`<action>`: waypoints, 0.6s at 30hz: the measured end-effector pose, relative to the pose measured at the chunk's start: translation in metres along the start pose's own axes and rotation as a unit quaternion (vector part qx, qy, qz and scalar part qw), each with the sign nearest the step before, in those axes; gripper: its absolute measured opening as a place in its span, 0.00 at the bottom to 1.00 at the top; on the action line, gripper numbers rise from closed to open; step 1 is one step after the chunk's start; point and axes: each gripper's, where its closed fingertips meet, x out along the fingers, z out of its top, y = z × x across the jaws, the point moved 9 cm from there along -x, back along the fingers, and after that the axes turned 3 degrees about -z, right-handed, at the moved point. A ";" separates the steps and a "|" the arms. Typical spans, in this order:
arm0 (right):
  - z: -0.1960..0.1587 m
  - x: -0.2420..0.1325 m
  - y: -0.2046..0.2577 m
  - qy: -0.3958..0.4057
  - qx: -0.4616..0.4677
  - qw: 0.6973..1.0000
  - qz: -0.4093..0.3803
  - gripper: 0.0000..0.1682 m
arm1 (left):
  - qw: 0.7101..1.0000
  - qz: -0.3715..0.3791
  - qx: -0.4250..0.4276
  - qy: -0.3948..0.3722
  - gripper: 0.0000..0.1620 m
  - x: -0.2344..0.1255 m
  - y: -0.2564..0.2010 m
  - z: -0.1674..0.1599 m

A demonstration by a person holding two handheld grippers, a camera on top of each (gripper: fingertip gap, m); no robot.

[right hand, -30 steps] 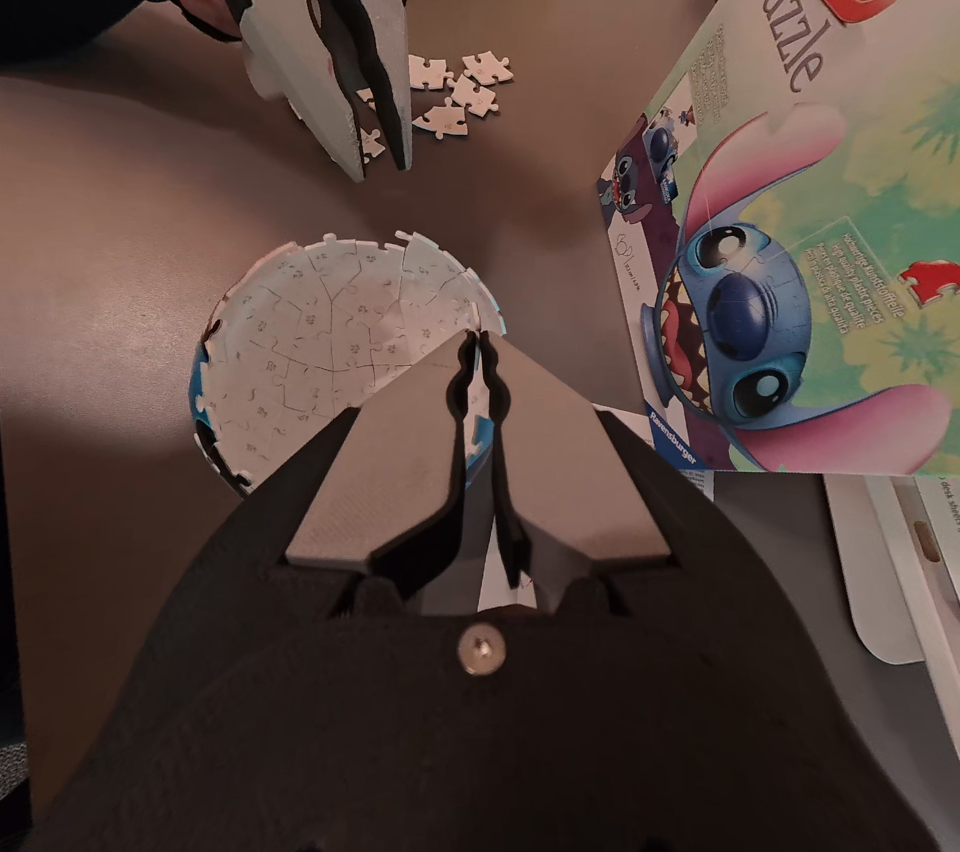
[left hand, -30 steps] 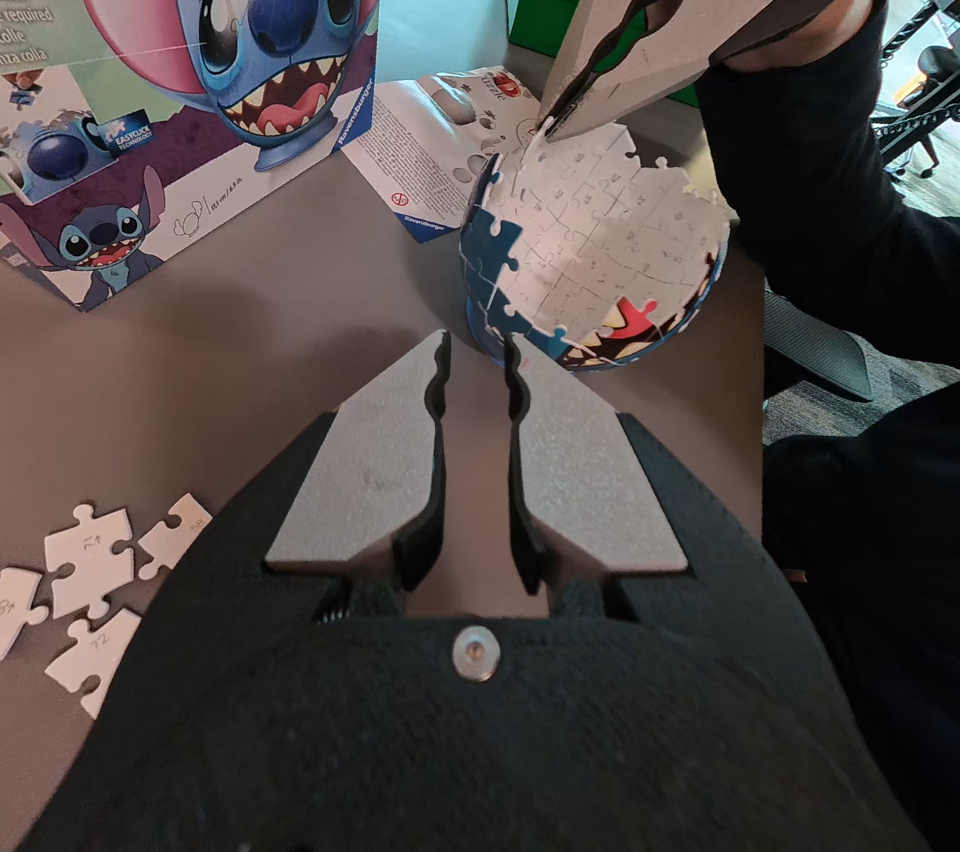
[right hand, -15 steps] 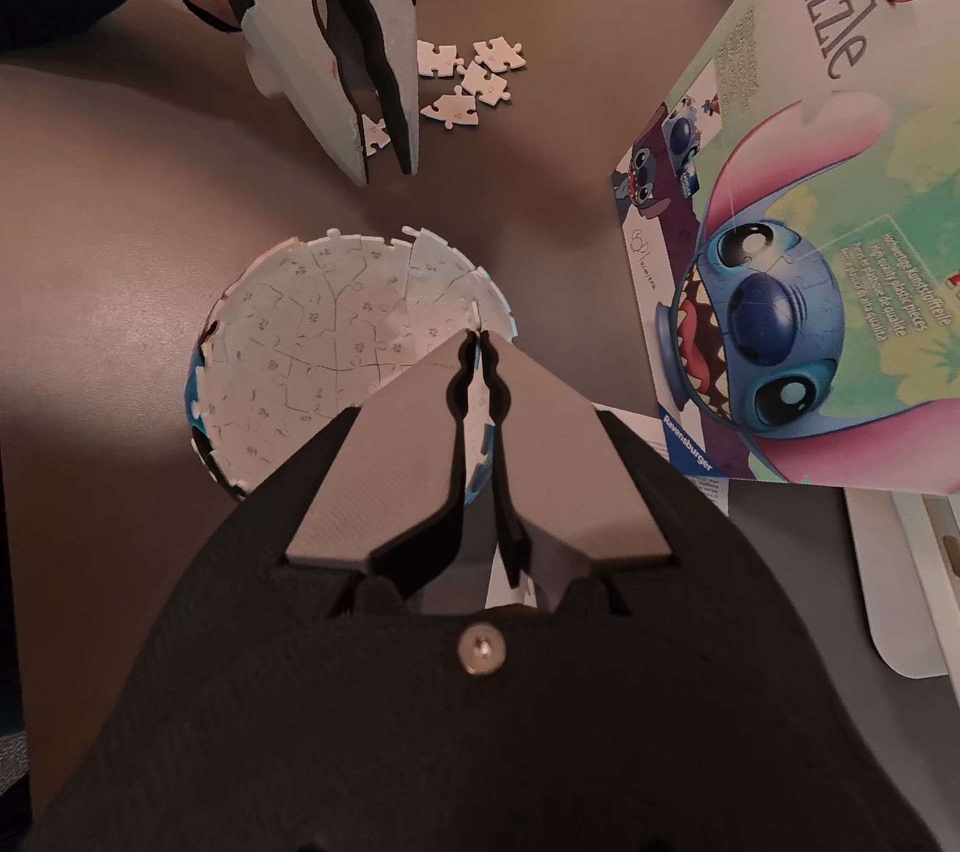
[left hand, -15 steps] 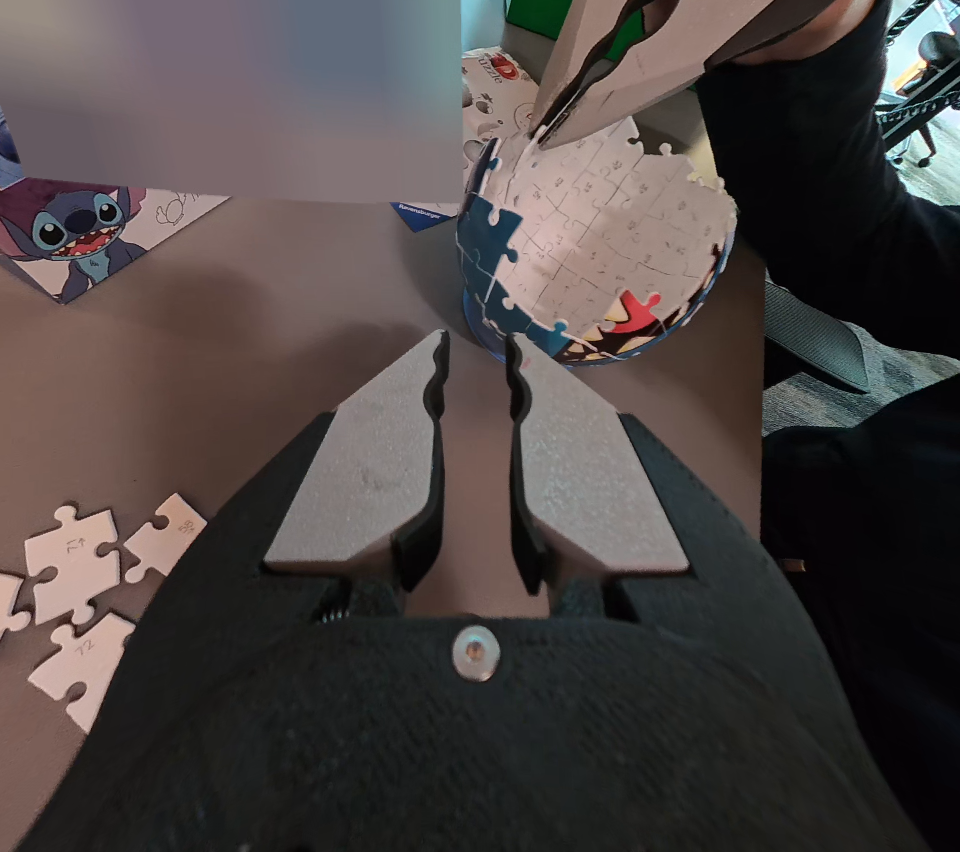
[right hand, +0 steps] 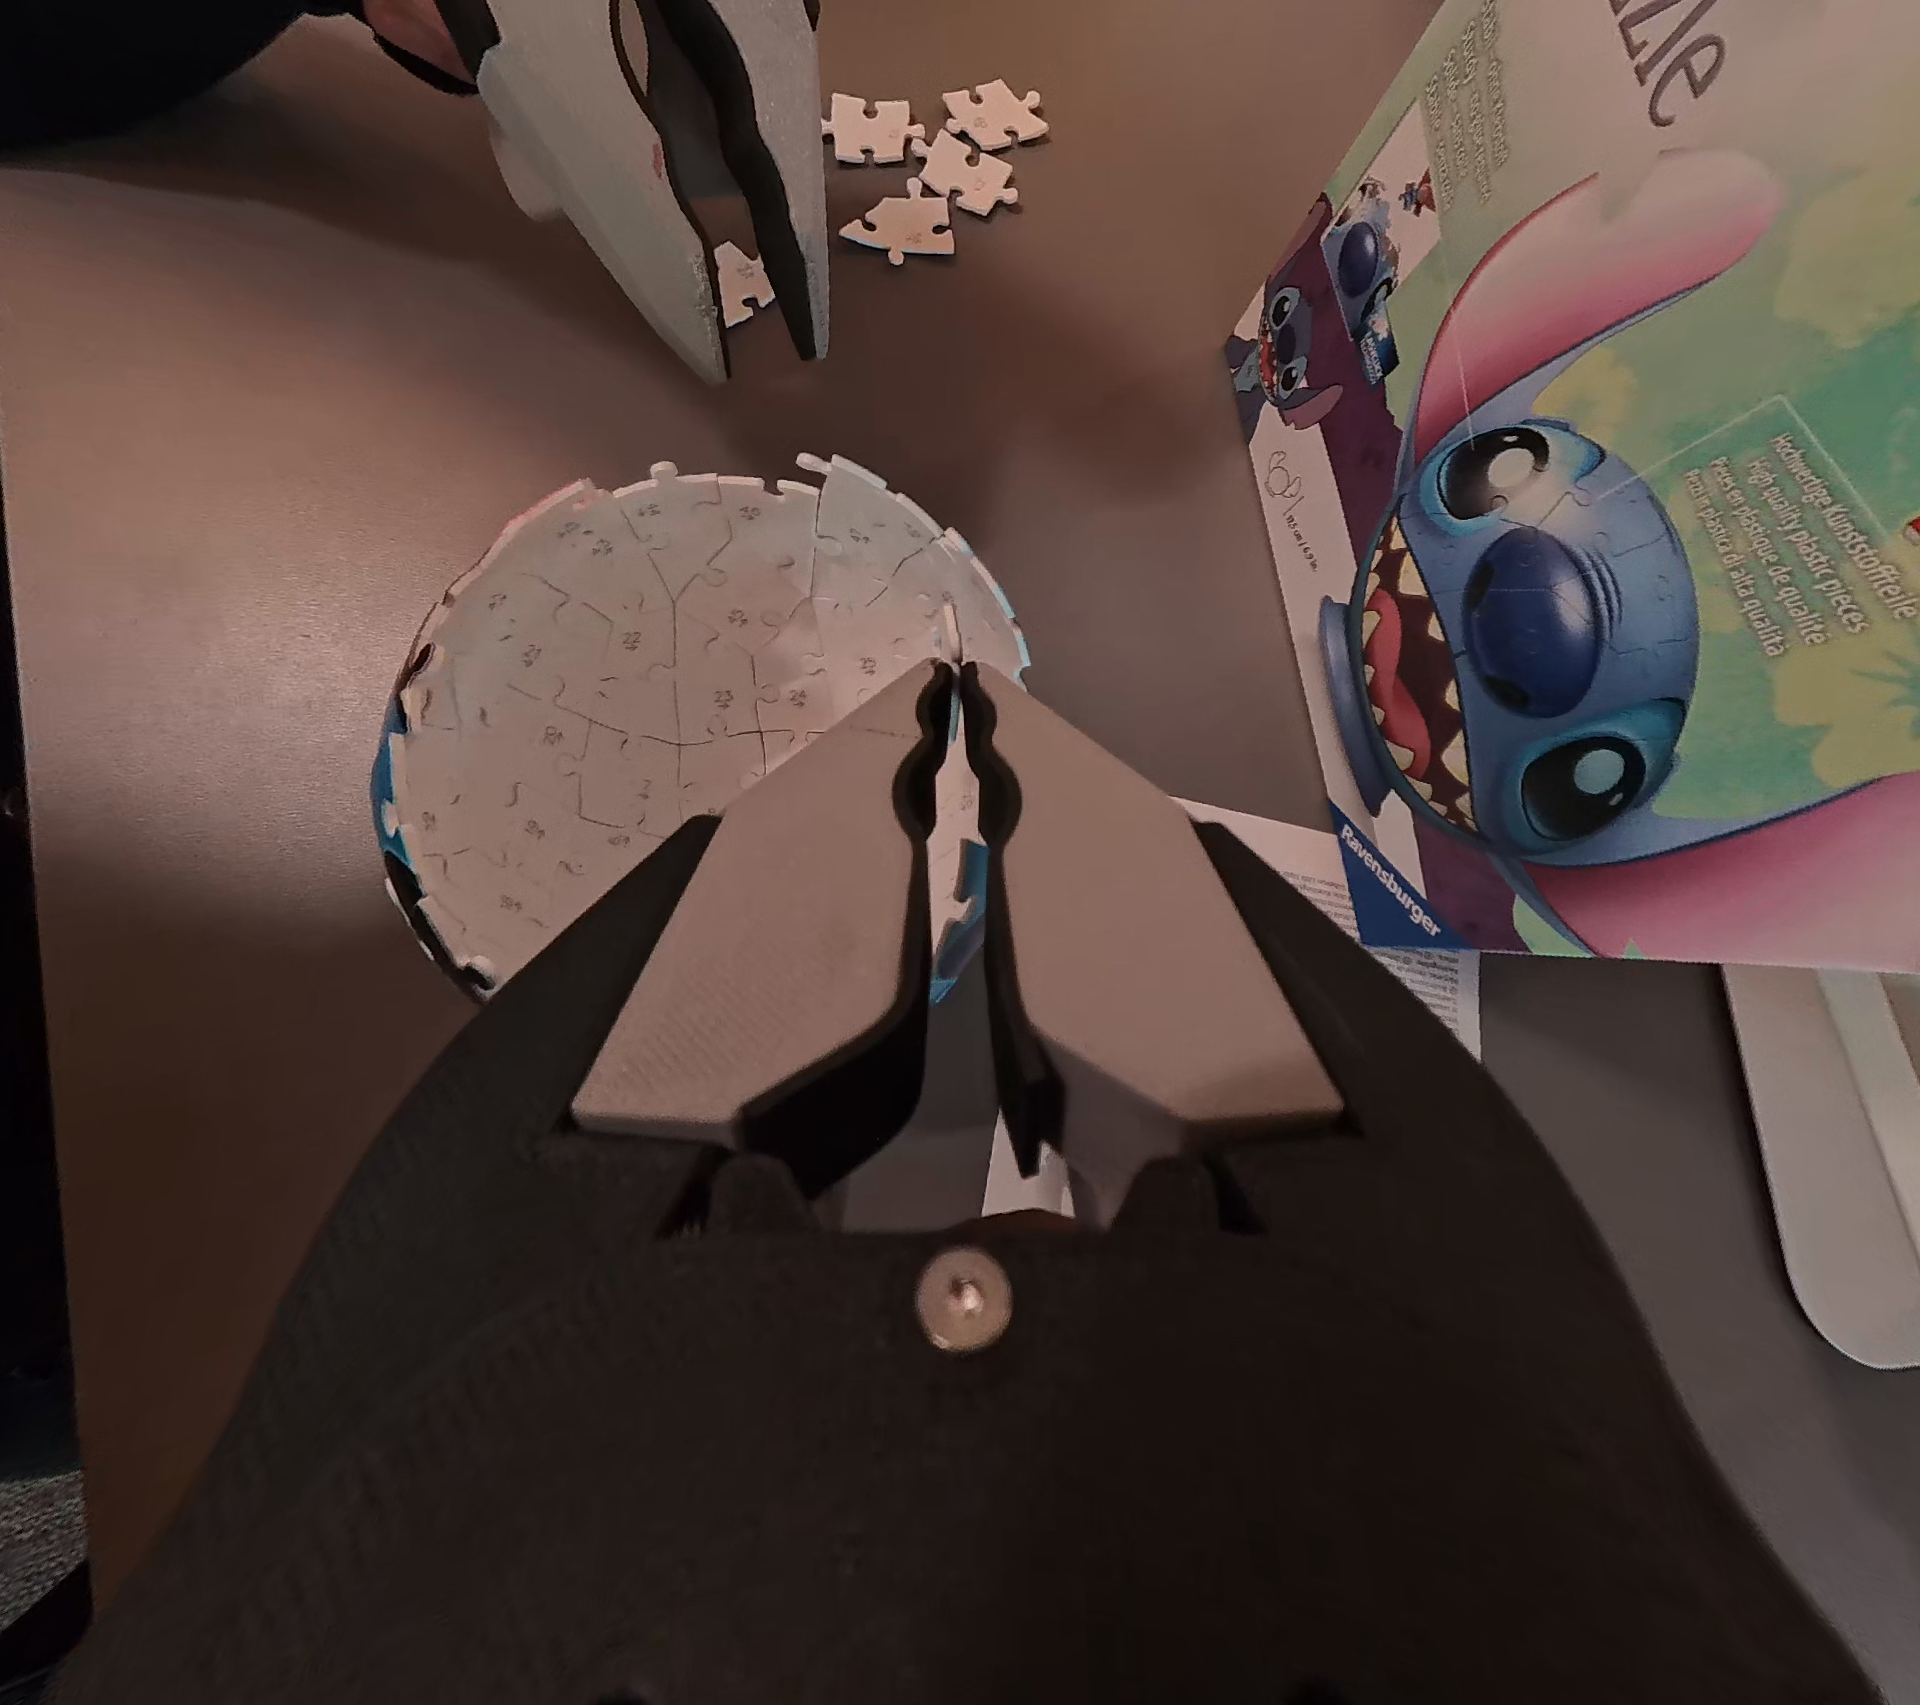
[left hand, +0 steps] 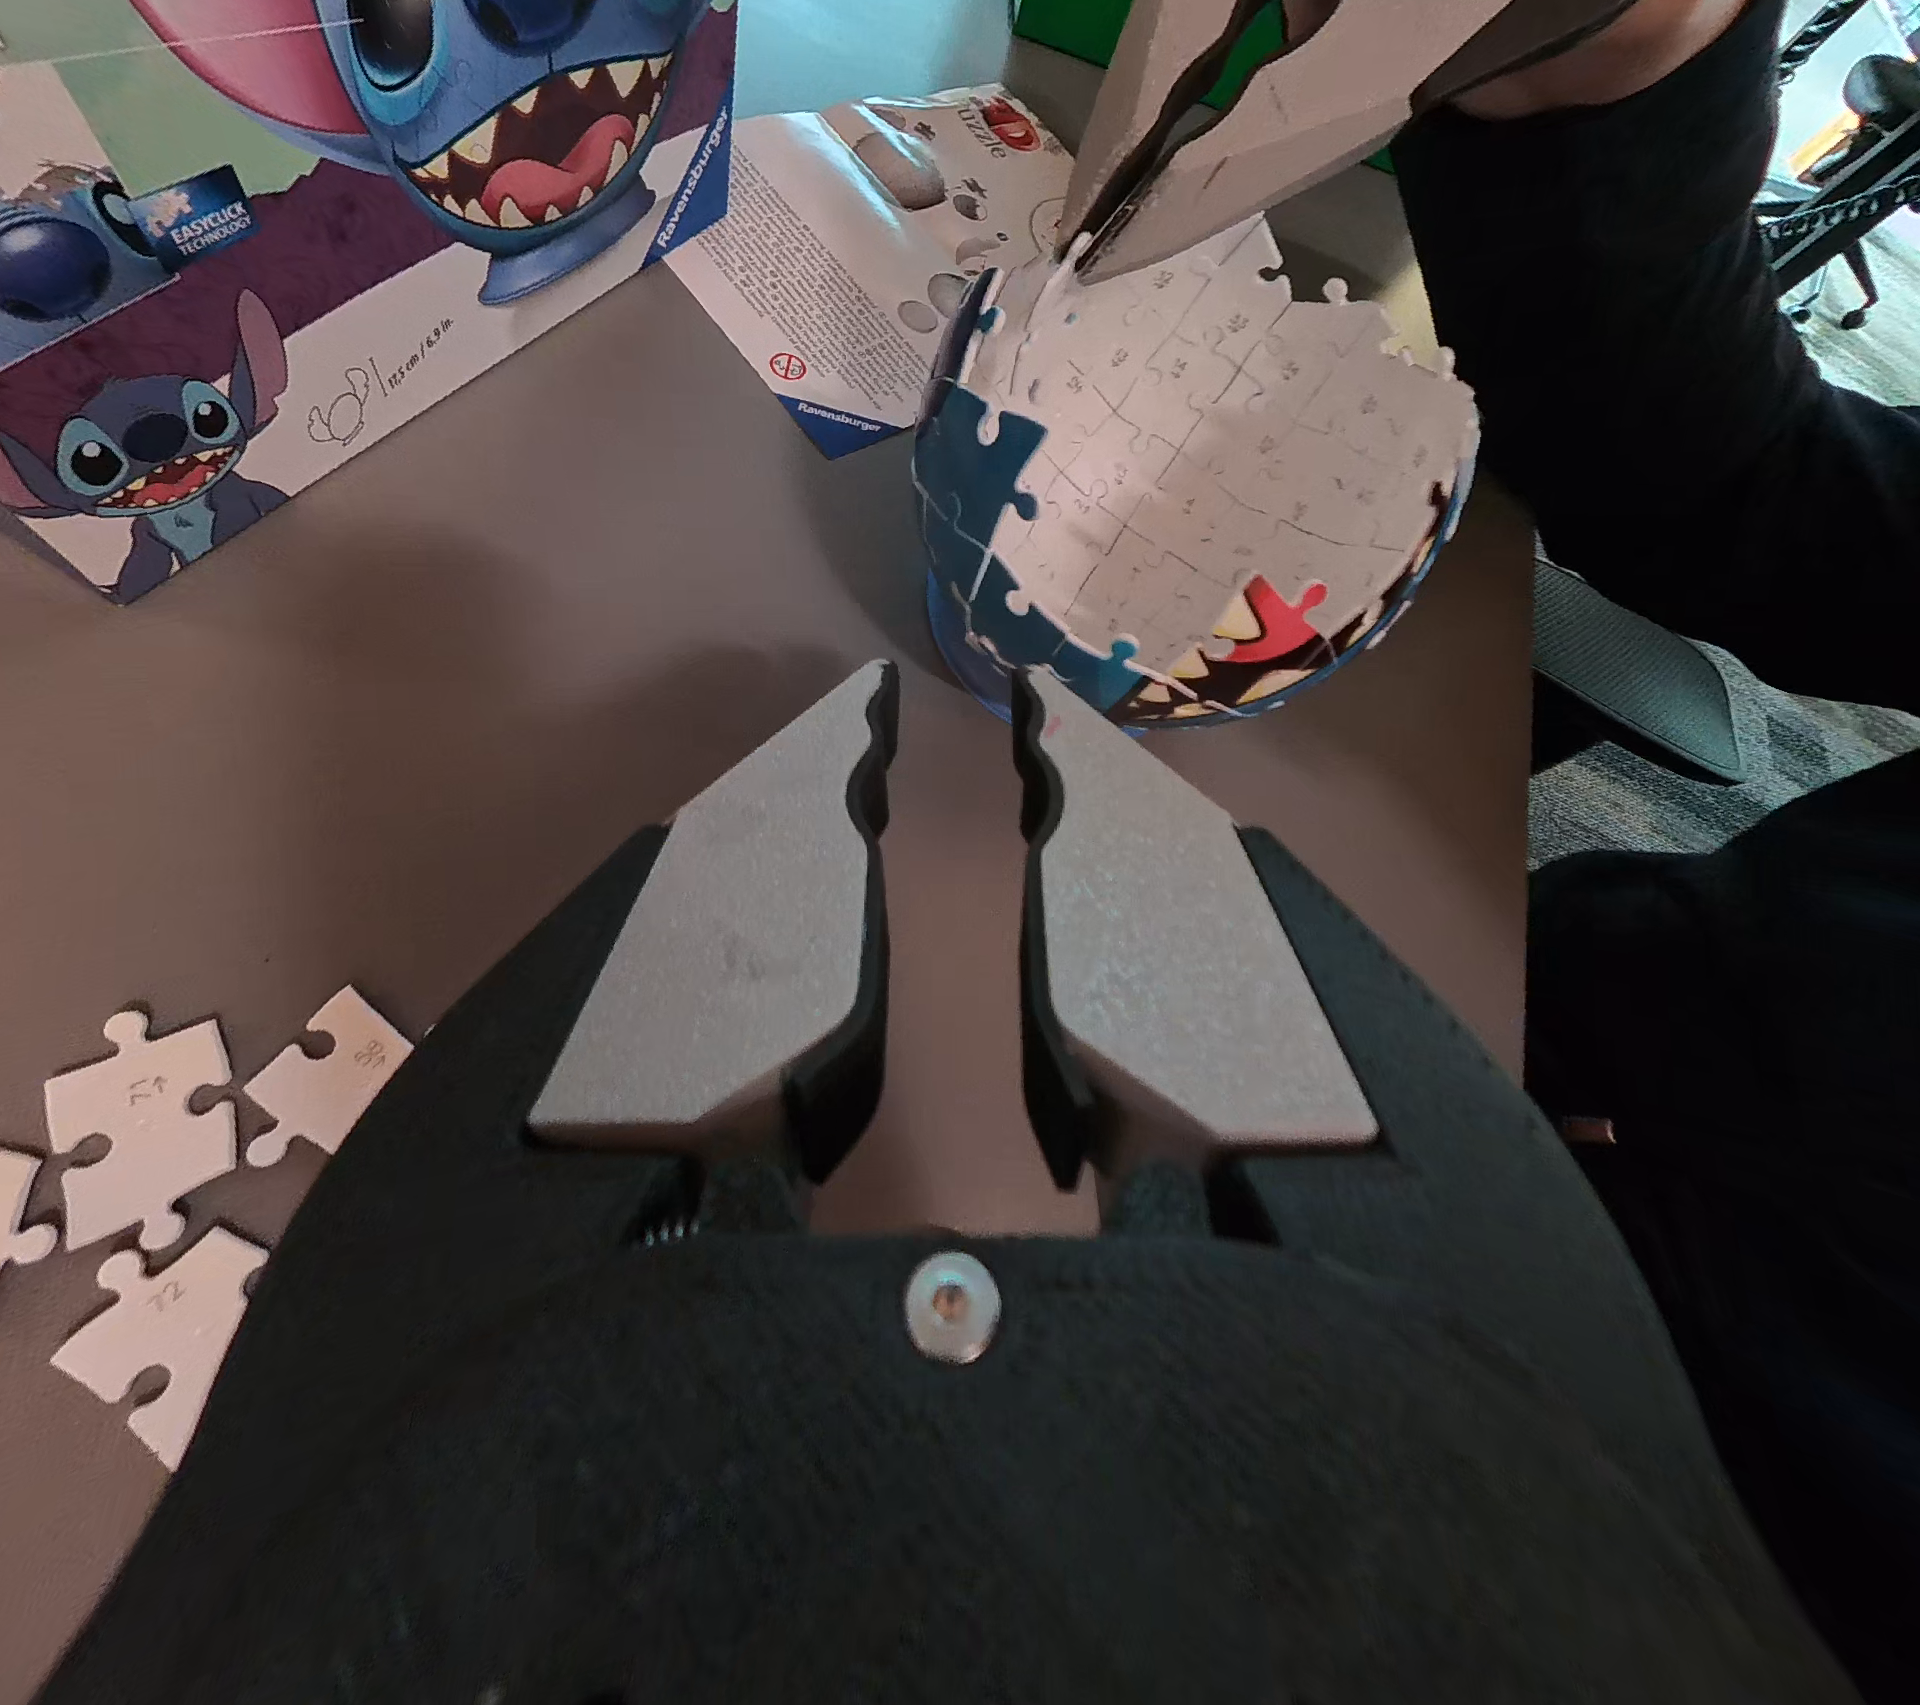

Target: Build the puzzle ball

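Since the earlier frame, little has been moved — only the puzzle box (right hand: pixel 1621 533) has slid slightly within the right wrist view. At the half-built puzzle ball (left hand: pixel 1195 492), seated on the grey table (left hand: pixel 520 668), the rim at its 3 o'clock edge is pinched by the right gripper (right hand: pixel 954 668), clenched on a white piece. The left gripper (left hand: pixel 951 689) is held released — nothing between its fingers — at the ball's 12 o'clock side. Loose pieces (right hand: pixel 935 159) are scattered beyond.
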 end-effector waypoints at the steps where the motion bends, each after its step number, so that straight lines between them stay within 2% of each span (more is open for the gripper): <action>1: 0.000 0.000 0.000 -0.001 0.001 1.000 0.000 0.00 | 1.000 0.000 0.000 0.000 0.12 0.000 0.000 0.000; 18: 0.002 -0.004 -0.001 -0.021 0.006 1.000 0.003 0.00 | 1.000 -0.001 0.005 0.006 0.12 0.001 -0.003 -0.001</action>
